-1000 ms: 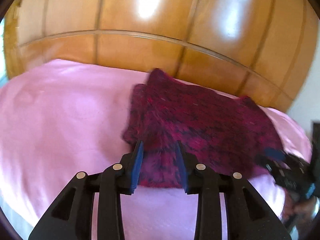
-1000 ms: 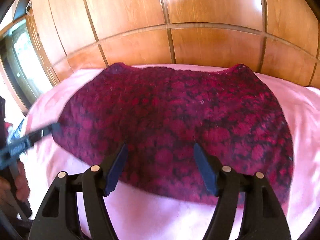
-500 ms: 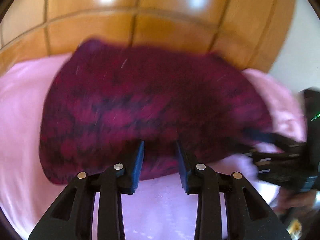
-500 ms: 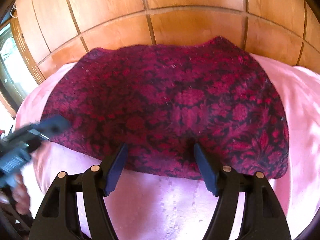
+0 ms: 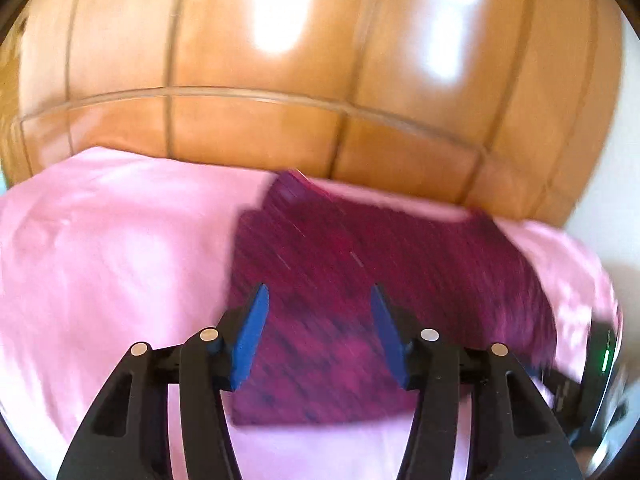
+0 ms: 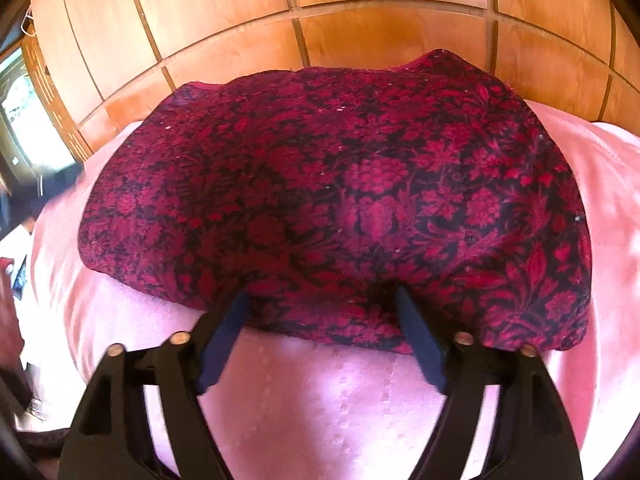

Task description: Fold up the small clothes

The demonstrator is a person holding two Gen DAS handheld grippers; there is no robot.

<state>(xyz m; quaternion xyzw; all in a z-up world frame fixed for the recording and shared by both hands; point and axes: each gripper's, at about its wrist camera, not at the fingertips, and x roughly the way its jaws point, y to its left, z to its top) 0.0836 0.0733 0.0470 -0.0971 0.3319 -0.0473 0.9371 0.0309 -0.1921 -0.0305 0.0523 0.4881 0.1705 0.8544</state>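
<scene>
Left gripper (image 5: 318, 296): blue-padded fingers (image 5: 250, 332) spread wide, nothing pinched; half a second ago set much closer together, so a grip let go or slackened since then. Right gripper (image 6: 322, 302): dark blue fingers (image 6: 418, 340) likewise splayed apart, about as wide as a second back, tips at the near hem, empty between.

Outward from the left fingers: dark red floral-patterned garment with black ground (image 5: 360, 300), motion-smeared in this view, lying flat on the pink cloth-covered surface (image 5: 100, 260). Fingertips hovering over the garment's near-left portion; contact not clear through the blur. Garment edge running down just beside the left finger, near hem passing below the fingertips.

Outward from the right fingers: same garment (image 6: 340, 200) sharp here, spread broad and fairly smooth, near hem draped just over both fingertips or touching them; hard to tell which. Garment filling the middle of the view, far edge close against the glossy panelled wooden headboard (image 6: 360, 24). Bare pink cloth (image 6: 320, 400) between the gripper body and the hem.

Judged meaning: a fold or a smoothing pass likely just laid down and released, both grippers now free. Next move probably a fresh pinch on hem or side edge for a further fold.
</scene>
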